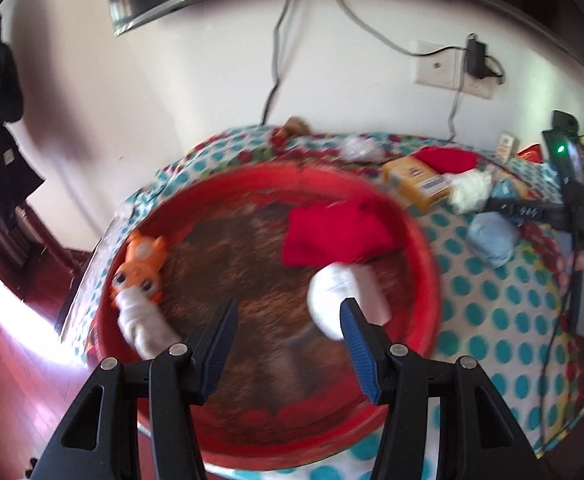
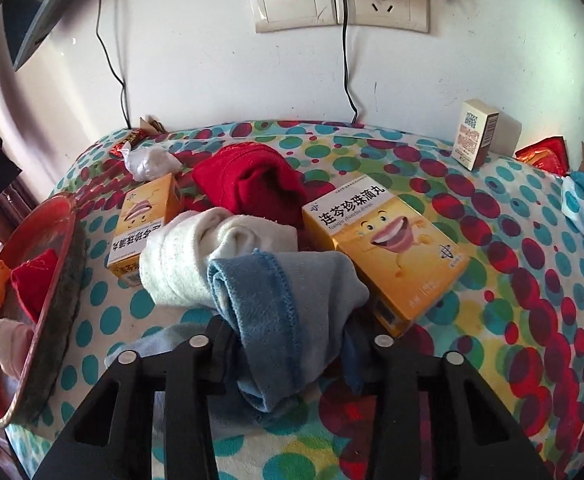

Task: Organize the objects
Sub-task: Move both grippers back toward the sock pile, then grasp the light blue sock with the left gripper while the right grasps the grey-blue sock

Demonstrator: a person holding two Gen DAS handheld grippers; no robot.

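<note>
Your left tongs [image 1: 288,312]: released, empty, above the red basin [image 1: 428,248]. Your right tongs [image 2: 288,344]: clenched on the blue sock [image 2: 292,296], desk [image 2: 512,320].

Left gripper [image 1: 288,320]: two black moulded plastic arms with triangular cut-outs, each arm fastened by round silver screw heads at its pivots. Each finger carries a blue ribbed pad [image 1: 358,346] on its inner face.

Right gripper [image 2: 288,340]: identical black frame, the same triangular cut-outs and four silver screw heads. In the left wrist view it appears from the side as a black handle unit with a green indicator light [image 1: 559,149], white markings and a thin dark cable hanging below.
</note>
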